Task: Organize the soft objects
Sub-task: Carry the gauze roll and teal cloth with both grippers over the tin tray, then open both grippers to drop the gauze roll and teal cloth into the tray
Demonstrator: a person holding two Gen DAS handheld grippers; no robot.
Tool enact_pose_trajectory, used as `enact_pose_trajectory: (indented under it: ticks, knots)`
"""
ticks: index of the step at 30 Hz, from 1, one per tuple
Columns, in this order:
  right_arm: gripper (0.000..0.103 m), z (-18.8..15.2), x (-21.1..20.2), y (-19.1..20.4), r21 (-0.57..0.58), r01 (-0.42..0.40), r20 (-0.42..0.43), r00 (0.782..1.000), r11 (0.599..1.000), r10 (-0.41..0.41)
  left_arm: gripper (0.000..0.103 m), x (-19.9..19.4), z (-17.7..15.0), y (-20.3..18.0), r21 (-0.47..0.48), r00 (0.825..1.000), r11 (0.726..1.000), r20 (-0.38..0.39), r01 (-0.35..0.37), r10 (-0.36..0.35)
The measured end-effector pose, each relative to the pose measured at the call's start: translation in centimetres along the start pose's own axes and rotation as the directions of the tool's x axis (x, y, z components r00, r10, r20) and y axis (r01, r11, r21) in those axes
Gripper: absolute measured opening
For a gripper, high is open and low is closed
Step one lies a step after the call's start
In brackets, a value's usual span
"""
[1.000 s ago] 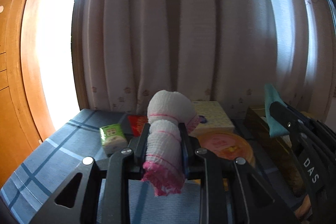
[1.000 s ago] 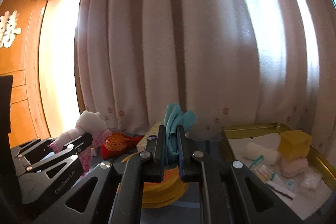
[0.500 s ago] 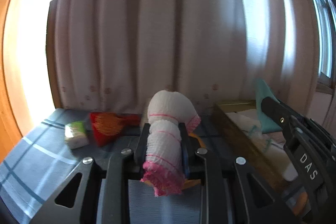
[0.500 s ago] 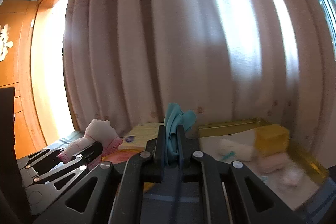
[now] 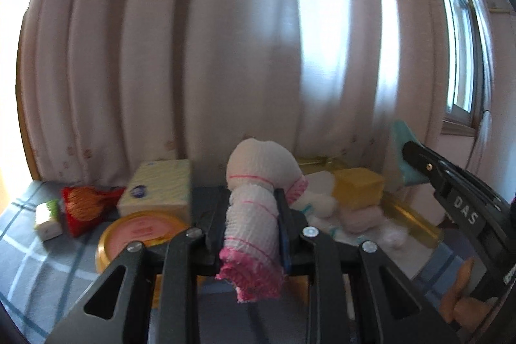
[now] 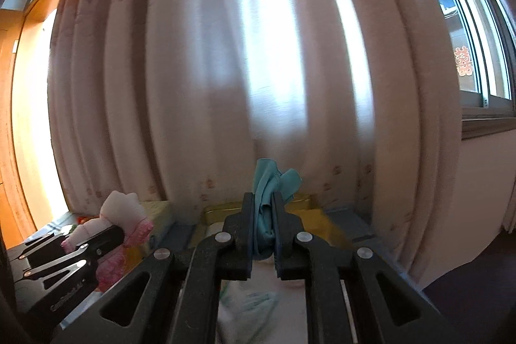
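**A:** While both grippers are loaded, which is closer to the gold tray (image 5: 416,220)?

**B:** The right gripper (image 6: 262,234), by my reading. In its own view the tray's gold rim (image 6: 225,210) sits directly ahead and just below its fingertips, with the white liner passing under the jaws. The left gripper (image 5: 253,228) has the tray ahead and off to its right, a little further out.

**A:** What is each one carrying?

**B:** The left is clamped on a white mesh cloth roll with pink trim (image 5: 254,215). The roll's long axis runs along the fingers, with the bulbous end poking forward past the tips and the pink hem hanging back toward the camera. The right is pinched narrow on a teal cloth (image 6: 267,205), bunched upright between the pads and sticking up above them.

**A:** So the drop turns on what?

**B:** On the tray lying forward and below. I judge the right needs only a short push ahead and a dip. The left must swing rightward, clearing the yellow sponge (image 5: 358,187) and the pale rolls already stacked in the tray

**A:** Anything in the way?

**B:** The grippers are close beside each other, so they may crowd over the tray
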State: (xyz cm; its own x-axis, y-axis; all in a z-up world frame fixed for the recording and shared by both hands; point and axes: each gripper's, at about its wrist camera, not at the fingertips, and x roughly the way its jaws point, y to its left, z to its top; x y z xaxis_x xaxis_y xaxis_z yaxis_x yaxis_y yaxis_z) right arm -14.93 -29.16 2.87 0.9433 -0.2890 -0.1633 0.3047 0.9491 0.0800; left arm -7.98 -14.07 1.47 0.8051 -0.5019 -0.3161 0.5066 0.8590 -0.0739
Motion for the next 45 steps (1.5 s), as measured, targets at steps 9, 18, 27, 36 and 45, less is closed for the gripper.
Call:
enact_pose_trajectory:
  ticks: [9, 18, 27, 36, 45]
  knots:
    - [0.011, 2.5, 2.5, -2.3, -0.045, 0.006, -0.039, 0.999, 0.999, -0.008, 0.024, 2.5, 1.3, -4.3, -0.014, 0.994, 0.994, -0.029, 0.105, -0.106]
    - [0.011, 4.5, 7.9, -3.6, -0.055, -0.047, -0.184, 0.982, 0.997, 0.036, 0.024, 6.1, 0.8, -6.3, -0.072, 0.976, 0.983, -0.129, 0.169, -0.177]
    - [0.020, 3.7, 13.2, -3.4, -0.012, -0.137, -0.393, 0.911, 0.990, 0.122, 0.054, 7.1, 0.6, -6.8, -0.059, 0.975, 0.988, -0.164, 0.143, -0.151]
    - [0.078, 4.3, 10.4, -6.9, 0.220, -0.137, -0.318, 0.926, 0.966, 0.204, 0.103, 3.6, 1.7, -5.8, 0.010, 0.998, 0.998, -0.017, 0.055, -0.055]
    - [0.078, 2.3, 3.0, -5.5, 0.281, -0.019, -0.085, 0.995, 0.959, 0.045, 0.103, 1.8, 1.1, -2.2, 0.004, 0.999, 0.999, 0.006, -0.052, 0.052]
